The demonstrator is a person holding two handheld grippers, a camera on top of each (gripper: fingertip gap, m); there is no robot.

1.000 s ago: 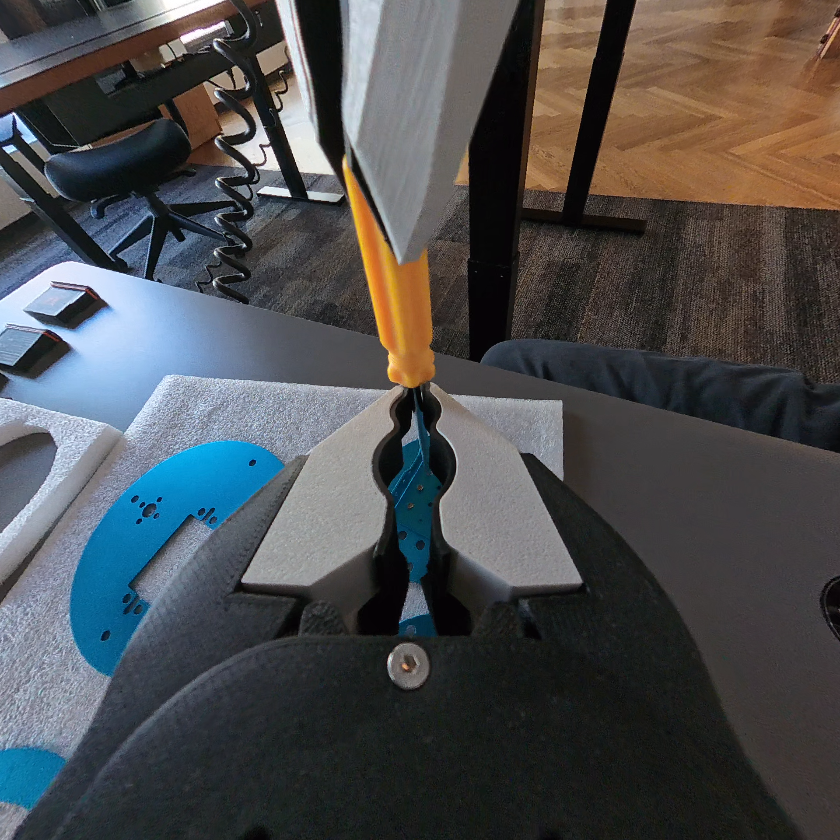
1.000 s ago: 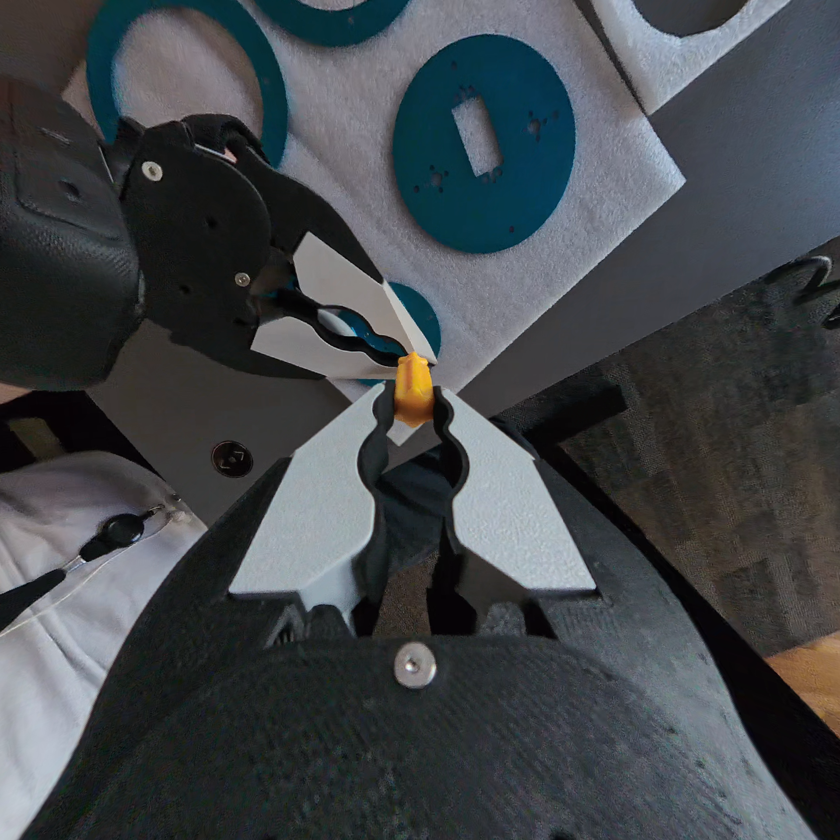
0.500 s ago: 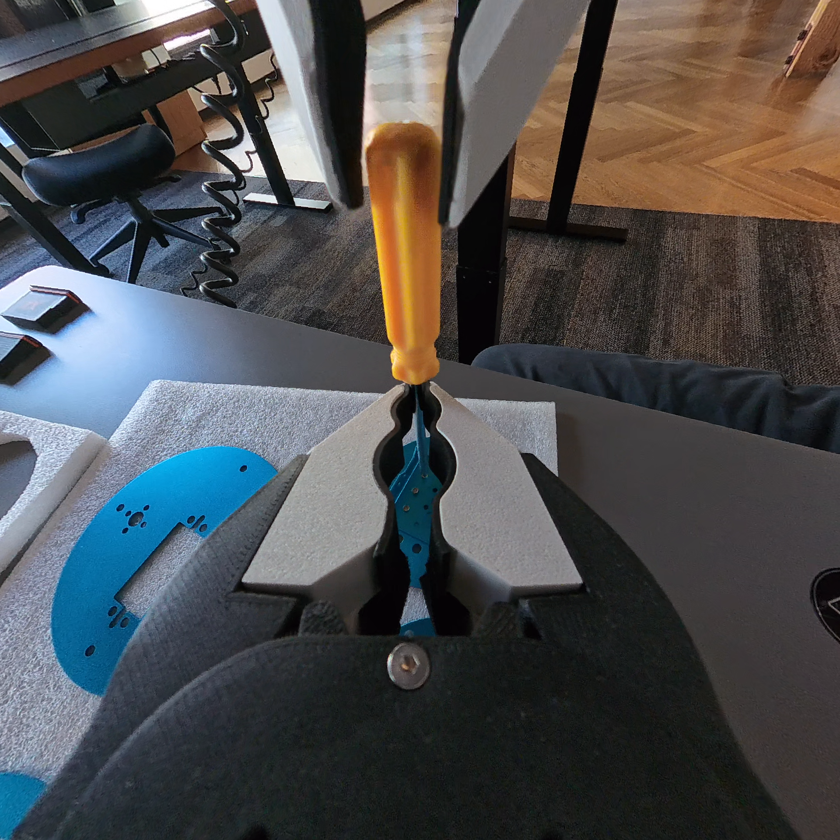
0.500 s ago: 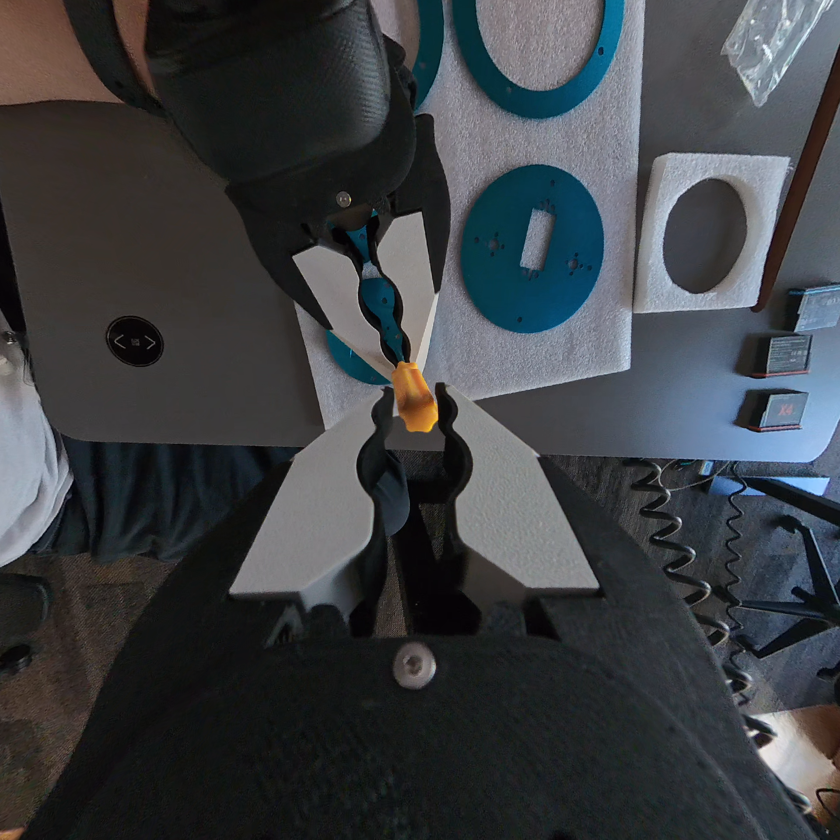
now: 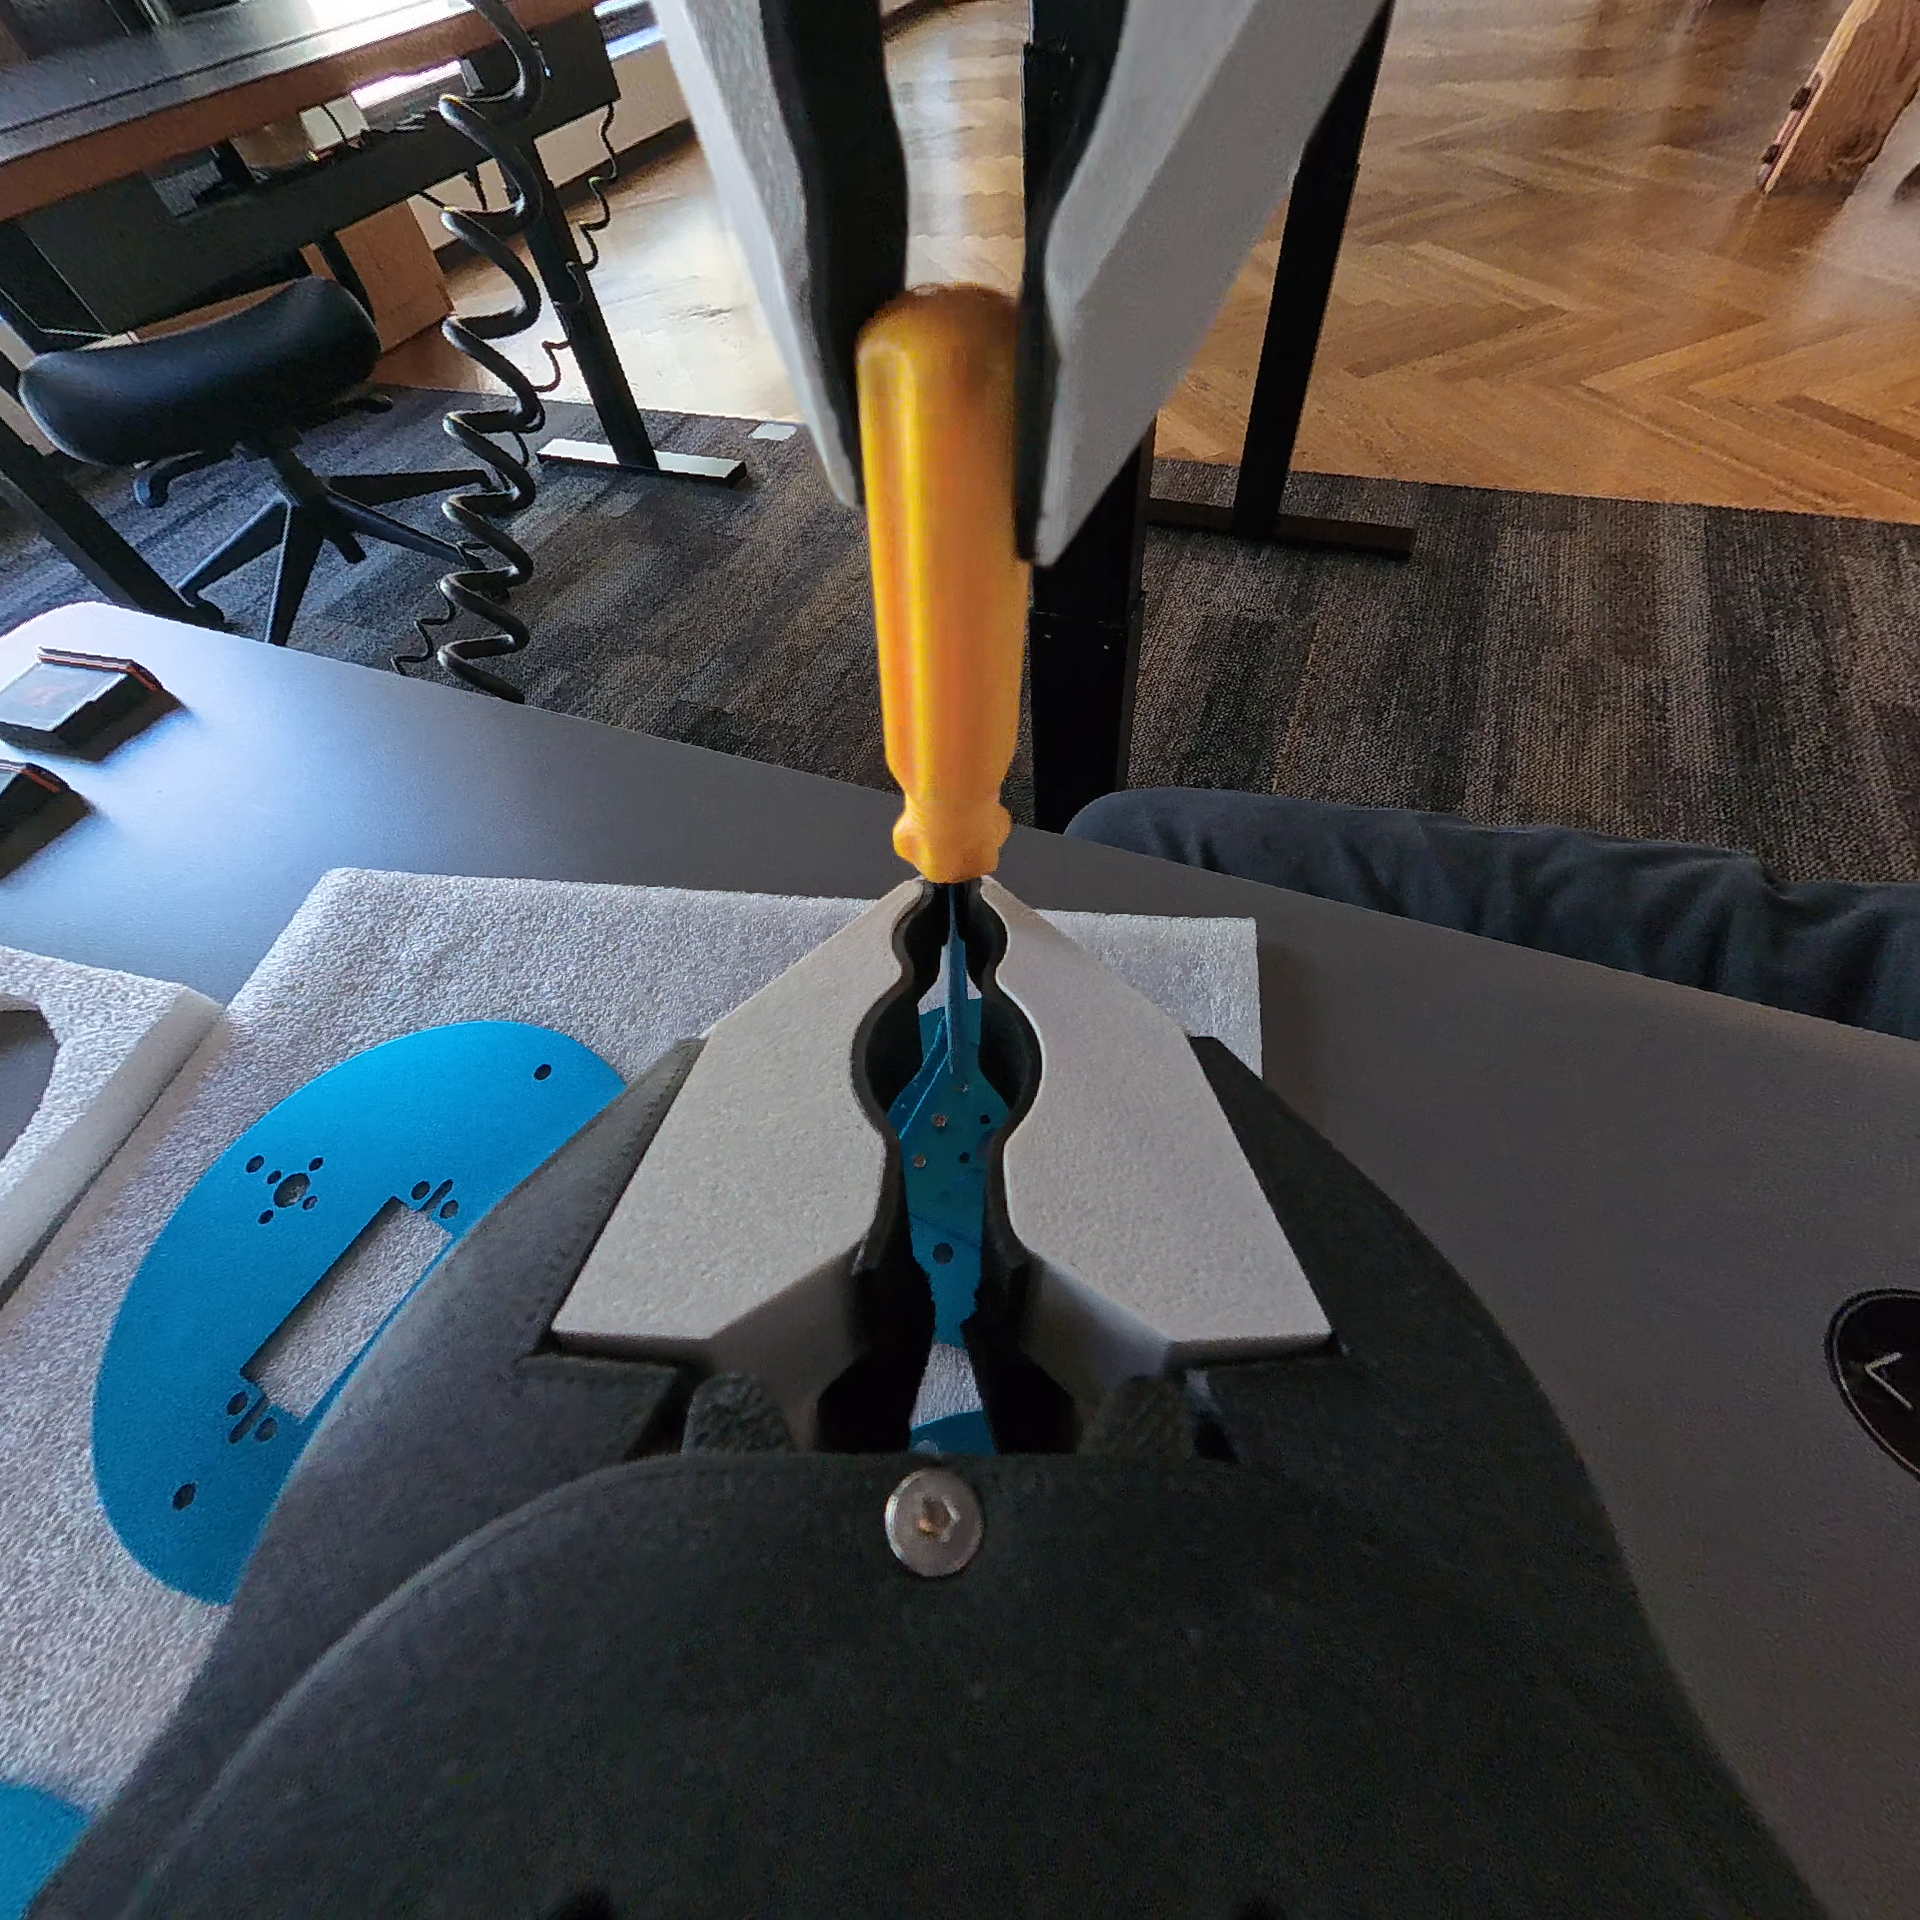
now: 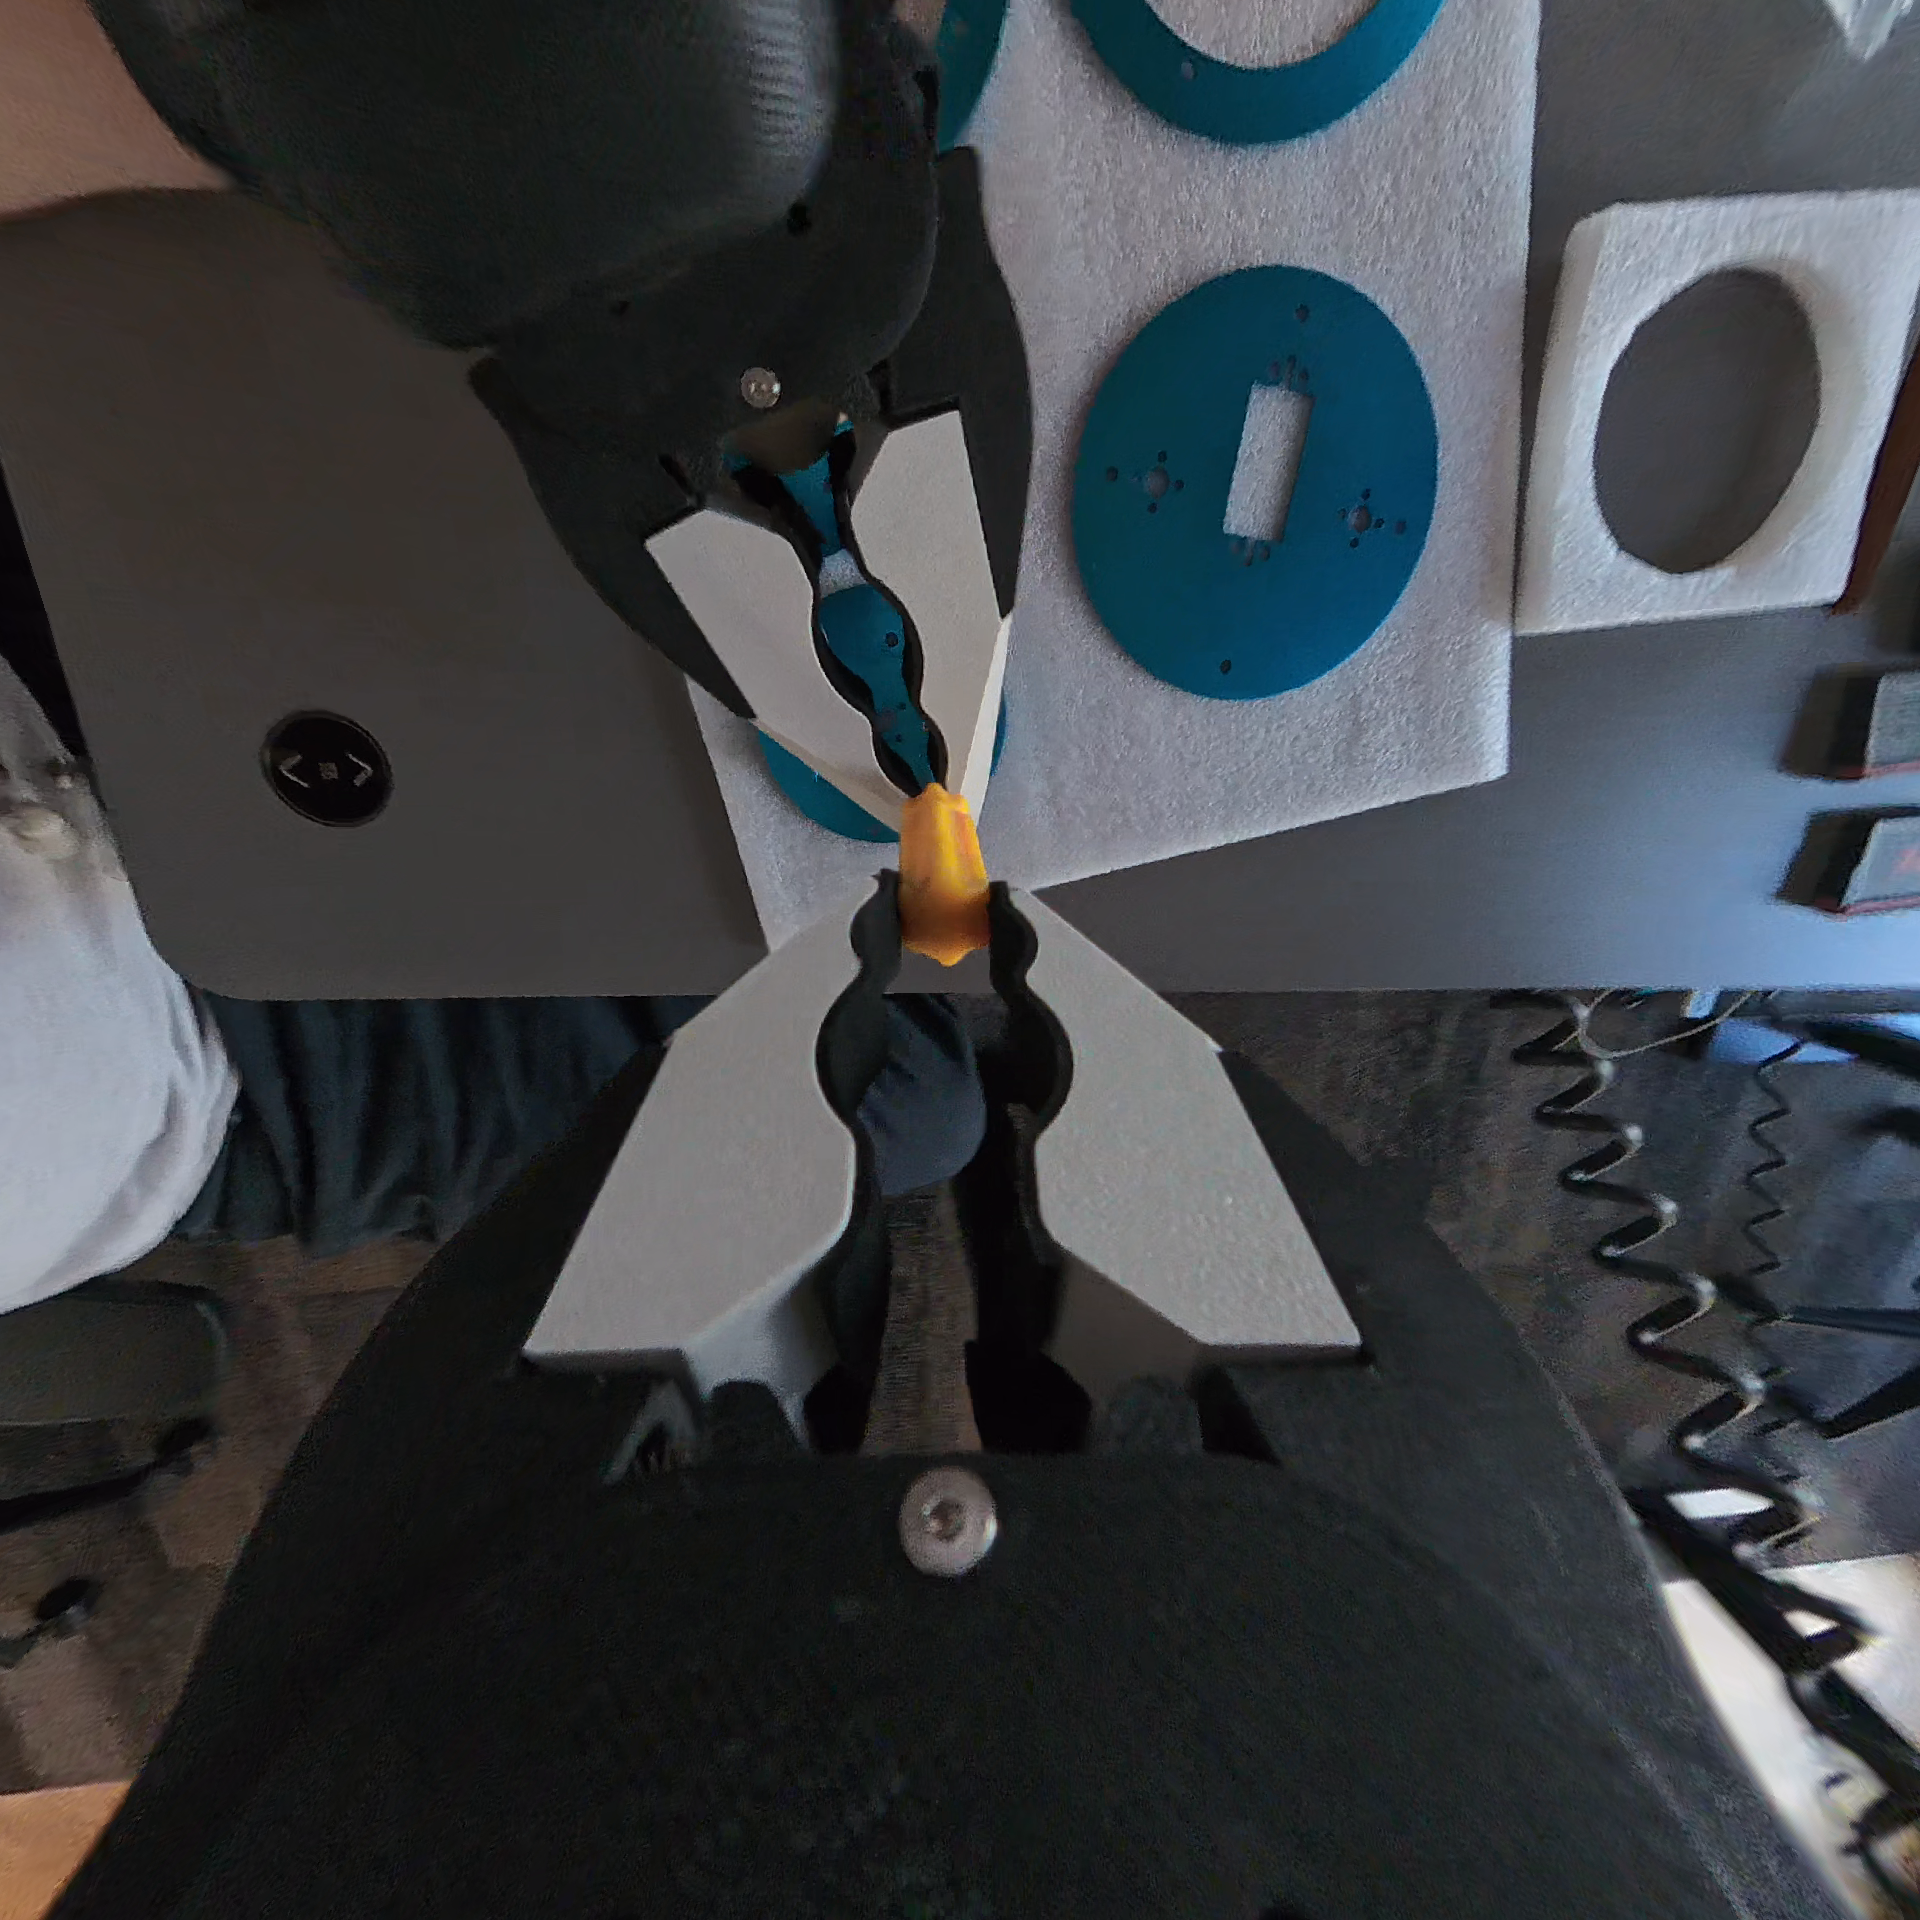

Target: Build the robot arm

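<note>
The left gripper [image 5: 951, 899] is seen closed on a thin blue metal plate [image 5: 951, 1143], which is held edge-up between its two grey fingers. In the right wrist view the same plate [image 6: 883, 665] is visible in the wavy gap of the left gripper [image 6: 940, 774], above the white foam sheet [image 6: 1195, 727].

An orange-handled screwdriver [image 5: 940, 582] is clamped at its upper end by the right gripper [image 6: 940, 914], whose jaws are closed on the handle. In the left wrist view the right gripper [image 5: 940, 312] is seen descending from the top of the frame, with the handle held upright between its fingers. The lower collar of the handle sits just above the tips of the left gripper, and the tool's tip appears to meet the upper edge of the plate; the exact contact point cannot be told. From the right wrist view the screwdriver [image 6: 940, 883] is seen end-on, foreshortened.

On the foam sheet [image 5: 520, 935], beside the left gripper, a blue round plate with a rectangular cut-out [image 5: 343, 1278] is laid flat. Blue rings [image 6: 1247, 94] are laid farther along the sheet. A white foam block with an oval hole [image 6: 1558, 416] rests on the grey table [image 5: 1455, 1143] just beside the sheet, and small dark boxes [image 6: 1860, 727] lie near it. A round black button [image 6: 325, 769] is set in the table.
</note>
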